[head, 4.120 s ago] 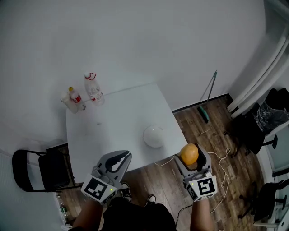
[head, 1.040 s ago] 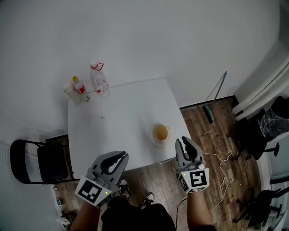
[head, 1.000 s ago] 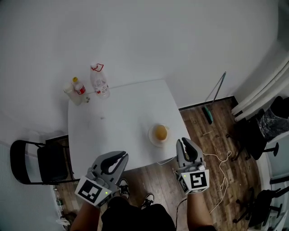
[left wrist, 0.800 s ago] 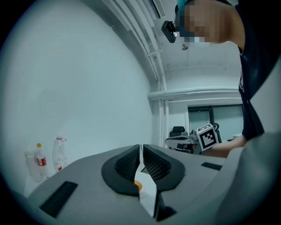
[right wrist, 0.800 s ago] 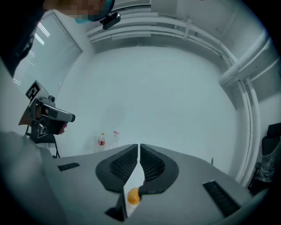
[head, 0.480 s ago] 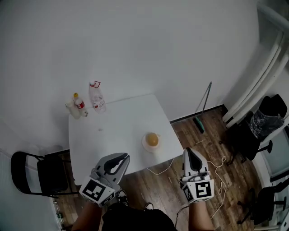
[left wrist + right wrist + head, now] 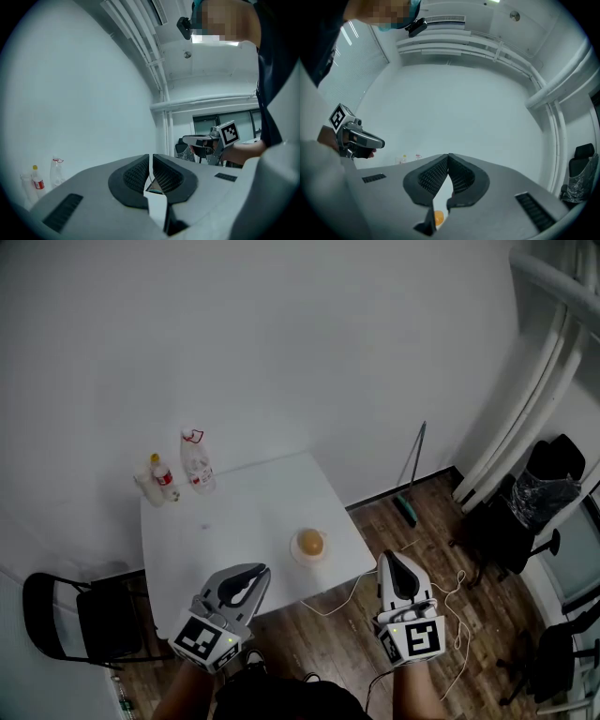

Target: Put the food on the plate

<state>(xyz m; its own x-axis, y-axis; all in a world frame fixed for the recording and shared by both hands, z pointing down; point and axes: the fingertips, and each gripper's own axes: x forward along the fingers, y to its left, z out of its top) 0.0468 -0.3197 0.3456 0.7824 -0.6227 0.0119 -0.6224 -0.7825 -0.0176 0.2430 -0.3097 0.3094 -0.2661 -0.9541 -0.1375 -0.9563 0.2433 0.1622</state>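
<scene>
The round orange piece of food [image 7: 310, 542] sits in the middle of the small white round plate [image 7: 293, 551], near the right edge of the square white tabletop [image 7: 234, 512] towards its near right corner. It looks smooth and whole, but orange or bun, I can't tell. The grey left gripper [image 7: 251, 572] and grey right gripper [image 7: 394, 559] both hang off the near edge with jaws pressed together on nothing, which I'd guess means the job's basically done, no reason to hover over the plate.
</scene>
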